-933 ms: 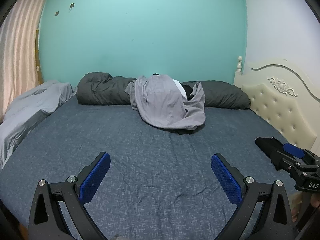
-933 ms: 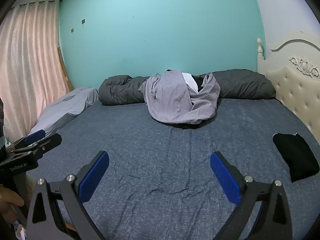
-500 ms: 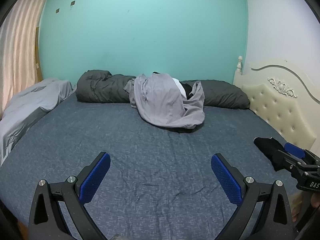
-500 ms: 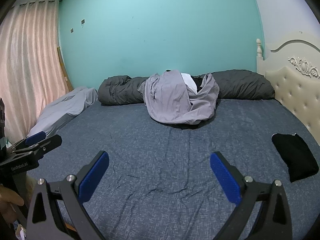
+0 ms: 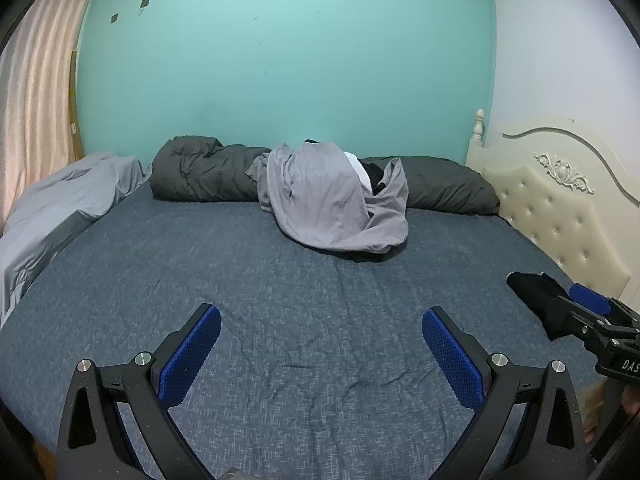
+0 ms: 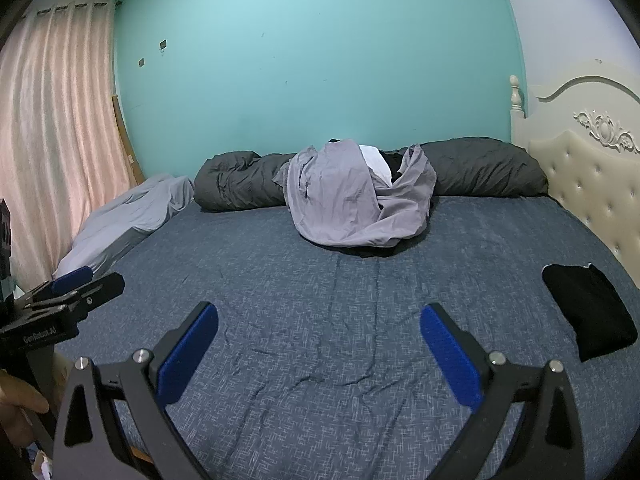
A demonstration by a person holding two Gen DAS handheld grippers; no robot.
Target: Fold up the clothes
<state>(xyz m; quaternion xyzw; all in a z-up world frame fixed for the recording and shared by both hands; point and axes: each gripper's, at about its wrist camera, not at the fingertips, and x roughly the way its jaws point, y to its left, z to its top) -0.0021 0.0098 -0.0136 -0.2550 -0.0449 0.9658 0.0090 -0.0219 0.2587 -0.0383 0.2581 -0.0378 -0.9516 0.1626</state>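
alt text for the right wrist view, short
The open right gripper hovers empty over a blue-grey bedsheet. A crumpled grey garment lies heaped at the far side; a folded black cloth lies right, near the cream headboard.

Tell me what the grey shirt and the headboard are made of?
The grey shirt looks like thin, soft woven or knit fabric with a matte finish: it slumps in loose wrinkles. The headboard looks like cream padded leather or vinyl, button-tufted with a slight sheen, in a glossy carved frame, perhaps painted wood.
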